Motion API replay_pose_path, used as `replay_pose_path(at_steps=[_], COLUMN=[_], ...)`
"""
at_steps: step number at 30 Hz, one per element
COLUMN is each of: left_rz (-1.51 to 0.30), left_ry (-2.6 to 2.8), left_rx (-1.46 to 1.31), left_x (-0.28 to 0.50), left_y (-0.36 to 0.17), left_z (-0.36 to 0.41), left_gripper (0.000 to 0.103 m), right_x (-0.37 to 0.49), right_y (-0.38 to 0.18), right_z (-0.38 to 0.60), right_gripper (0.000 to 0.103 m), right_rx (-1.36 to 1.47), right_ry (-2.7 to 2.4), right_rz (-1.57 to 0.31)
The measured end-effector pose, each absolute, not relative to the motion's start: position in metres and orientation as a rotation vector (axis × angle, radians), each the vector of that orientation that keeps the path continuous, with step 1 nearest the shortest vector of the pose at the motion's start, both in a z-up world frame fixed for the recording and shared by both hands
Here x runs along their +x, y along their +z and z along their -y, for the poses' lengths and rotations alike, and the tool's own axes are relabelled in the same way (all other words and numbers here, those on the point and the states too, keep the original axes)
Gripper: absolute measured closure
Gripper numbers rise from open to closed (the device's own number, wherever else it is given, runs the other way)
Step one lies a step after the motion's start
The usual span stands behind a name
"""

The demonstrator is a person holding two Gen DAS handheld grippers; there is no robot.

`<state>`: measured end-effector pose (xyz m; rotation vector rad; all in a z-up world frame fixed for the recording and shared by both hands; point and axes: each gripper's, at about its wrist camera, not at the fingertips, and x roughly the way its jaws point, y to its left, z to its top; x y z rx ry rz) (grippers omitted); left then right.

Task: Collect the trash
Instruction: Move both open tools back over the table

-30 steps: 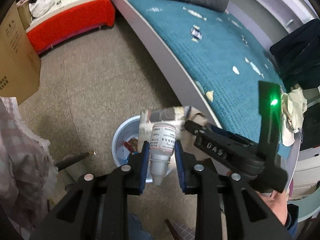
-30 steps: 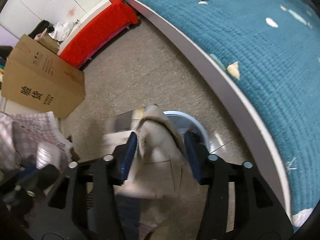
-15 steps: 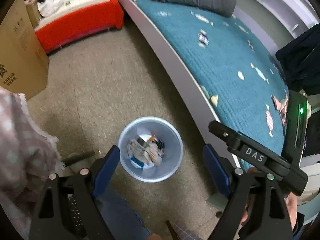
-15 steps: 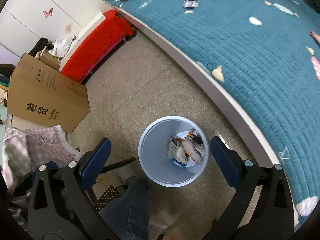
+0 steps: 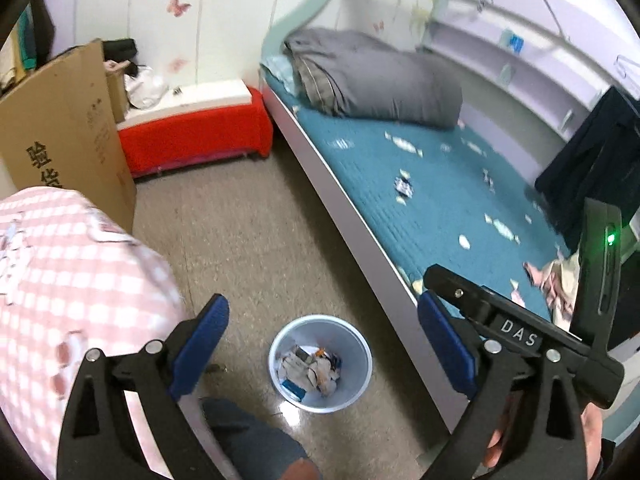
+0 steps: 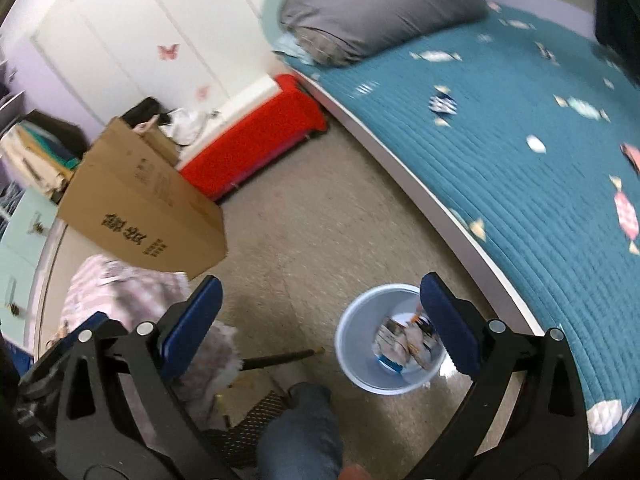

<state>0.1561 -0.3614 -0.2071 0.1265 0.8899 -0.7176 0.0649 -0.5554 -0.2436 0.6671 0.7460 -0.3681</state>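
Because the bin [image 5: 320,364] stands on the floor beside the bed [image 5: 432,200], where scraps [image 5: 403,187] lie within reach, the left gripper [image 5: 320,344], its jaws opening, and the wide-spread right gripper [image 6: 320,320] hang empty above it.

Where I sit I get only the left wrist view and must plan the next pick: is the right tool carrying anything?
Observer: No. The right tool is open, with nothing between its pads.
Operator: Anything on the floor left of the bin?
Observer: A black stick lies there, its tip pointing at the bin but not touching it.
Operator: What is past the cardboard box?
Observer: A pale green cupboard stands left of the box.
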Motion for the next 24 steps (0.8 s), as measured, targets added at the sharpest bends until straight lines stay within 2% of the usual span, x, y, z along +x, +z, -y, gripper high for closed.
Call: replay_pose_path(at_steps=[12, 18, 24], left_rz=[-0.752, -0.668, -0.671], left_ry=[-0.565, -0.397, -0.210], left_rx=[-0.038, -0.084, -0.127], left_x=[0.150, 0.151, 0.162], left_y=[-0.155, -0.139, -0.140], left_z=[0.234, 0.151, 0.069], left_gripper=[0.010, 0.010, 0.010], right_x=[0.100, 0.126, 0.157], right_y=[-0.172, -0.153, -0.145], right_z=[0.456, 0.401, 0.324], right_gripper=[0.006, 0.006, 0.006], right_rx=[0.518, 0.451, 0.334], right_ry=[-0.206, -0.105, 0.026], right_rz=[-0.702, -0.706, -0.750])
